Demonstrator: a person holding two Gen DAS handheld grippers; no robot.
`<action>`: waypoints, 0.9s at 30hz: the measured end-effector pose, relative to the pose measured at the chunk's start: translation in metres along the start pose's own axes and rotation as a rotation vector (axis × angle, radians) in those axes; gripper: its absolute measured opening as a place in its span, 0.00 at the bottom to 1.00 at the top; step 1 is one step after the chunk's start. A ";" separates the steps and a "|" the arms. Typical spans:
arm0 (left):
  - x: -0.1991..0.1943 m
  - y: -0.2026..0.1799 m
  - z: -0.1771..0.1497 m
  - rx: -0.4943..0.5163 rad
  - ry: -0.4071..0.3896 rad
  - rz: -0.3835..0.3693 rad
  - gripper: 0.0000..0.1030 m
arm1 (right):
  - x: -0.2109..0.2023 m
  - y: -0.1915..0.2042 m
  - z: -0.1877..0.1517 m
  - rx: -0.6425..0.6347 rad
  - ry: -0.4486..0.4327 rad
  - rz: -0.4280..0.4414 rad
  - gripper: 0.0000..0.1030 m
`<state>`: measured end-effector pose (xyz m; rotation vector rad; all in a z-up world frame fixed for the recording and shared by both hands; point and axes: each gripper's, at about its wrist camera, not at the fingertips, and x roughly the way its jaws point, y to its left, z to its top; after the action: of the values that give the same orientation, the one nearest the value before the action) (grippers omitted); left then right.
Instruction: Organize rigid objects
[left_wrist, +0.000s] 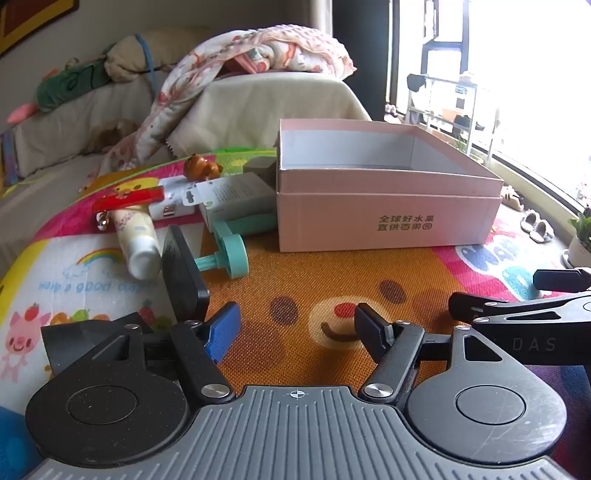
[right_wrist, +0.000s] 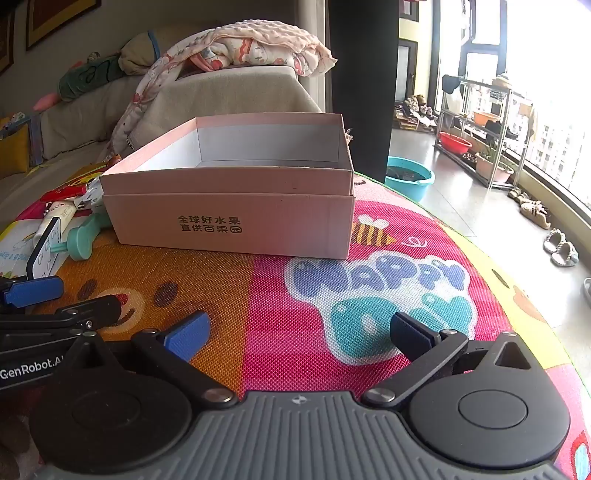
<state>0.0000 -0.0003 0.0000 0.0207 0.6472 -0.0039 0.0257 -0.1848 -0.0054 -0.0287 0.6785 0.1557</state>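
Now both grippers hover low over the colourful play mat (right_wrist: 280, 295), and neither one holds anything. The left gripper (left_wrist: 295, 328) has its fingers spread wide, with bare orange mat between the blue pad (left_wrist: 221, 332) and the black pad on the other side. The right gripper (right_wrist: 299, 332) is also spread wide, above the pink part of the mat near the printed word "HAPPY". In the left view the right gripper shows at the right edge, and in the right view the left gripper (right_wrist: 44, 295) shows at the left edge, so the two stand side by side.

Beyond them the pink cardboard box (left_wrist: 384, 221) stands on the mat, open at the top, with green characters printed on its front wall. Its white inside looks empty as far as the views show.

The objects to sort lie in a cluster to the left of the box. A mint green plastic tool (left_wrist: 229, 247) with a round head lies just beside the box's lower left corner. A cream tube with a white cap (left_wrist: 135, 236) lies left of it, and a red flat item (left_wrist: 129, 197) rests across the tube's far end. A small black panel (left_wrist: 183, 273) stands tilted near the tube's cap. Behind these lie a grey-green carton (left_wrist: 236, 195), a white package (left_wrist: 173, 203) and a small brown figurine (left_wrist: 201, 168). A sofa with a flowered blanket (left_wrist: 255, 51) is behind the mat.
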 end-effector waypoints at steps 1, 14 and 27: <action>0.000 0.000 0.000 0.001 0.000 0.001 0.71 | 0.000 0.000 0.000 -0.005 0.001 -0.004 1.00; 0.000 0.000 0.000 -0.004 -0.001 -0.003 0.71 | 0.002 0.001 0.000 -0.003 0.001 -0.002 1.00; 0.000 0.000 0.000 -0.005 -0.001 -0.004 0.71 | 0.002 0.001 0.000 -0.002 0.001 -0.002 1.00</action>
<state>-0.0001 0.0000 0.0000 0.0151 0.6463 -0.0058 0.0267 -0.1835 -0.0066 -0.0319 0.6791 0.1545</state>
